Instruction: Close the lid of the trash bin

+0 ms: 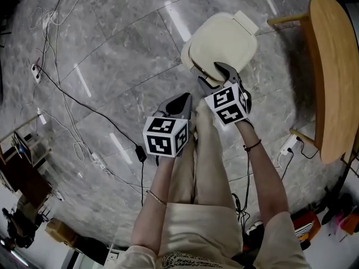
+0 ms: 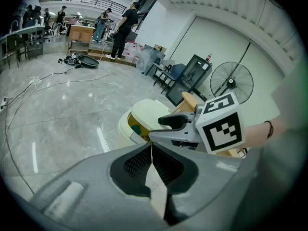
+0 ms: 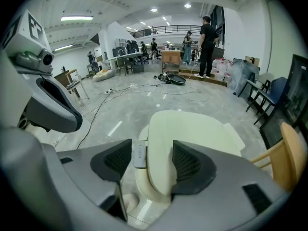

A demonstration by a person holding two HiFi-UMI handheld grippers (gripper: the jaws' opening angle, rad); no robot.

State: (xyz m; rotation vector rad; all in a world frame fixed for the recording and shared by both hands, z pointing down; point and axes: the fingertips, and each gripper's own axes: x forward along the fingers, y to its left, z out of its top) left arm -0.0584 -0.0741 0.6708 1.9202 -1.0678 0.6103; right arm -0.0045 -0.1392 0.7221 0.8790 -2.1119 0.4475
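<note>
Head view: both forearms reach forward and down over the grey stone floor (image 1: pixel 101 66). The left gripper (image 1: pixel 180 101) hangs short of the trash bin (image 1: pixel 189 54), which stands on the floor. The right gripper (image 1: pixel 215 76) is at the near edge of the cream lid (image 1: pixel 224 38). The lid sits over the bin but is offset from its rim, not fully down.

Left gripper view: the left gripper (image 2: pixel 151 158) has its fingers (image 2: pixel 137 165) pressed together with nothing between them. Ahead, the right gripper (image 2: pixel 185 129) reaches toward the trash bin (image 2: pixel 126 129). The lid (image 2: pixel 149 110) is ajar, and something yellow and teal shows in the gap beneath it; it cannot be identified.

Right gripper view: the right gripper (image 3: pixel 151 160) points down at the bin. Its fingers (image 3: pixel 115 160) stand wide apart. The front edge of the lid (image 3: pixel 192 129) and a small grey tab (image 3: pixel 139 155) lie between them. Whether either pad touches the lid cannot be told. A pale lining shows inside the trash bin (image 3: pixel 144 189), below the raised edge.
</note>
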